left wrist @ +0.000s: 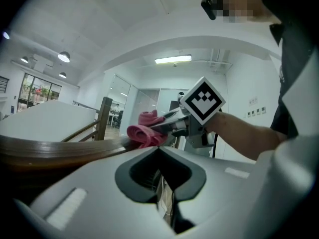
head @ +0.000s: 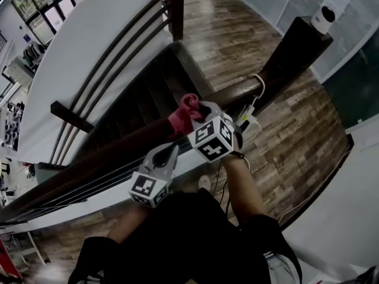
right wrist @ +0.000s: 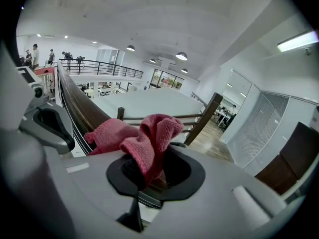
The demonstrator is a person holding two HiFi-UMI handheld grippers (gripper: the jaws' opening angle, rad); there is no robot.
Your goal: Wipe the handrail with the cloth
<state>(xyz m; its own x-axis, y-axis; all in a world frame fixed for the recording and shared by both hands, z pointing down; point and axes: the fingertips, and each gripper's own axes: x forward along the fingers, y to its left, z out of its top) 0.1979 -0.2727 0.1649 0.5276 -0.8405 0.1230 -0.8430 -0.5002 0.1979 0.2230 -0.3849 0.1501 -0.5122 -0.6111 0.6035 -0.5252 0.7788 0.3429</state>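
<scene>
Wood-plank flooring [head: 237, 34] and a dark stairwell are seen below a mezzanine edge, along which the handrail [head: 112, 149] is run. Its long axis is laid from lower left to upper right in the head view; the rail is made of dark, polished wood with a smooth, rounded top. The cloth [head: 183, 114], a pink terry-like fabric bunched into soft folds, is pinched in the jaws of the right gripper [head: 198, 114] and is draped on the rail's top; firm contact appears likely but is not fully confirmed. In the right gripper view the cloth [right wrist: 149, 138] is seen folded over the jaw tips, with the handrail [right wrist: 82, 108] extending away to the left. The left gripper [head: 167, 154] is held just beside the right one, lower along the rail, with its jaws pressed together and nothing held. A wiping stroke would be directed along the rail's long axis, and the right gripper is judged the working one.
</scene>
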